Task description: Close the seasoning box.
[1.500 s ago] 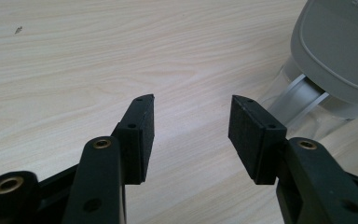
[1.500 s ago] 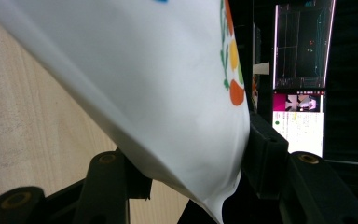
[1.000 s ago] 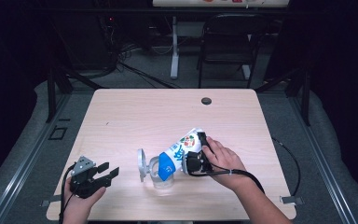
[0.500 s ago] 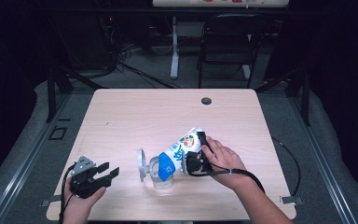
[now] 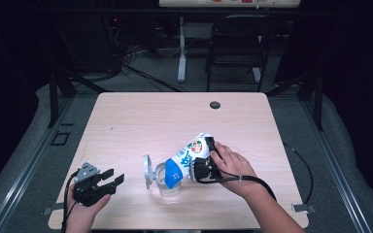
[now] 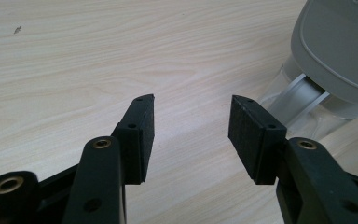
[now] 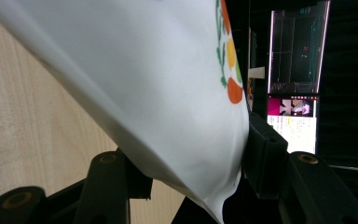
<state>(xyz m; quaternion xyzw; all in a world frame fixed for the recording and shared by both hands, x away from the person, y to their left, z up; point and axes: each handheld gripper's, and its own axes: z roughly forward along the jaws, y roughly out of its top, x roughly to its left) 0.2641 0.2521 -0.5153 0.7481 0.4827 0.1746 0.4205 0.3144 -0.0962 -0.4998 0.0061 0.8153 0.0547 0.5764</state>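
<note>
Currently my right gripper (image 5: 201, 158) jaws clamp the tilted carton (image 5: 187, 158), spout toward 8 o'clock over the glass jar (image 5: 167, 187); left gripper (image 5: 110, 178) jaws wide, empty.

Right hand-held gripper (image 5: 205, 156) clamped on white carton (image 5: 190, 156), colourful print, blue end. Carton tilted, blue end down over clear container (image 5: 169, 186) near front edge of table (image 5: 141, 121). Grey round lid (image 5: 147, 171) stands hinged at container's left side. Left hand-held gripper (image 5: 111, 178) at front left corner of table, jaws parted, nothing between them, pointing right toward container, well apart from it. Dark round hole (image 5: 215, 105) near table's far edge. Black chair (image 5: 235, 43) on floor beyond table.
</note>
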